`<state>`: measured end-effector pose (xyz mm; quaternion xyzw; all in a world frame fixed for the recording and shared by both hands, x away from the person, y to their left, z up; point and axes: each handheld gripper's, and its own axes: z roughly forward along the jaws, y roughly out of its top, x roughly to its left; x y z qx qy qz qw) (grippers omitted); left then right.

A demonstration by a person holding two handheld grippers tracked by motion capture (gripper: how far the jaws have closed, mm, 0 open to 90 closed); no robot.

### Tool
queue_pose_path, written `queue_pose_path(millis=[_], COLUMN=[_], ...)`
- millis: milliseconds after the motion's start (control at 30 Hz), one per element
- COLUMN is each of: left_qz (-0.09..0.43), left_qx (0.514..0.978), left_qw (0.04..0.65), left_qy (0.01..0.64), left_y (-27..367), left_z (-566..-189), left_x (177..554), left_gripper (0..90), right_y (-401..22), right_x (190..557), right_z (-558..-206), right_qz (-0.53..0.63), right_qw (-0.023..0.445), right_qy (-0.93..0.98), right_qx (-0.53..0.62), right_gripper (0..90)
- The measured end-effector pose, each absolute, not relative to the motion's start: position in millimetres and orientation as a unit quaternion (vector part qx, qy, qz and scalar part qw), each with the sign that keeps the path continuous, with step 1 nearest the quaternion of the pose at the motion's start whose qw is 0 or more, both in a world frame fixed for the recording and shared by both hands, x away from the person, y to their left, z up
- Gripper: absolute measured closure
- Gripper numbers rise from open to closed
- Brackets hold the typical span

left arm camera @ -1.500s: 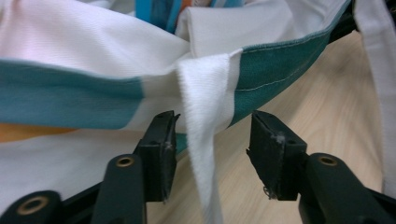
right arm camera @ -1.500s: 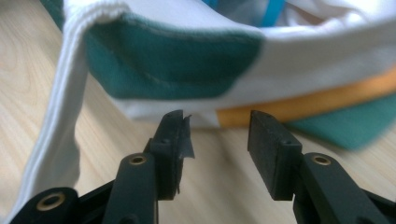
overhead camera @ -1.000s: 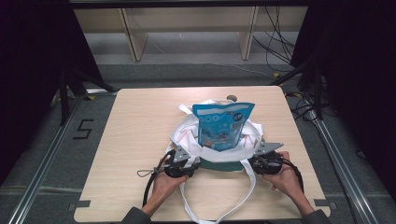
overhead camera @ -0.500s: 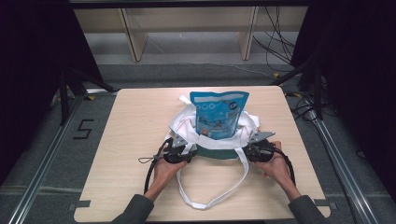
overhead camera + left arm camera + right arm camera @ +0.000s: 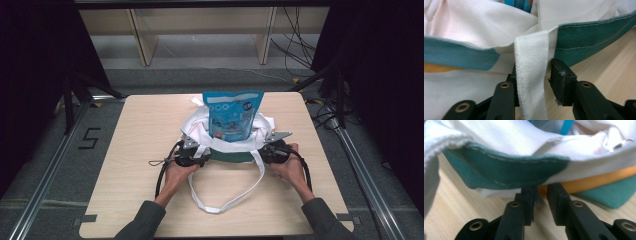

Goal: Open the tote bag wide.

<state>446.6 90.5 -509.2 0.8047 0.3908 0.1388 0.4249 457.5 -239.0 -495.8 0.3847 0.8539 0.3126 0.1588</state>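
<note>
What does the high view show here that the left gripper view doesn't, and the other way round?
High view: the blue pouch as a whole, upright in the bag; both hands at the bag's near edge; the right gripper; the strap looping toward the person.
Left gripper view: close up, the strap runs between the left gripper's jaws, which have just been opening, with a gap at the right-hand jaw; the stitching on the green hem.
Both: the white and green bag on the wooden table.
</note>
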Motion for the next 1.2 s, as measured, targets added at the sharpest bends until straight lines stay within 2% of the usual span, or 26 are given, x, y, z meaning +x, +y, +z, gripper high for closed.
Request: queue_pose_path(millis=[133, 300, 400, 533, 567, 767, 1200], left_qz=[0.141, 0.131, 0.146, 0.134, 0.135, 0.139, 0.151], left_qx=[0.817, 0.814, 0.813, 0.807, 0.805, 0.790, 0.781], left_qw=[0.409, 0.411, 0.418, 0.429, 0.433, 0.454, 0.462], left_qy=[0.382, 0.389, 0.378, 0.382, 0.383, 0.389, 0.393], left_y=[95.1, 102.5, 109.9, 114.6, 116.3, 126.5, 147.2], left_z=[-499.9, -488.6, -475.2, -470.1, -469.2, -469.4, -475.7], left_x=[439.0, 424.4, 407.5, 399.5, 396.0, 375.8, 347.0], left_gripper=[50.3, 38.3, 37.8, 36.5, 35.8, 32.4, 29.7], right_y=[-247.9, -266.7, -280.6, -283.6, -281.7, -284.7, -286.0], right_x=[452.2, 439.9, 429.6, 423.0, 417.6, 406.2, 387.7], right_z=[-487.9, -473.1, -463.9, -461.6, -461.2, -459.7, -462.2], right_qz=[0.331, 0.344, 0.362, 0.370, 0.368, 0.377, 0.378], right_qw=[0.179, 0.184, 0.193, 0.191, 0.180, 0.185, 0.191], right_qy=[0.843, 0.837, 0.828, 0.823, 0.819, 0.813, 0.810], right_qx=[0.385, 0.385, 0.381, 0.386, 0.403, 0.404, 0.406], right_gripper=[71.5, 68.2, 66.2, 63.3, 62.0, 49.5, 44.7])
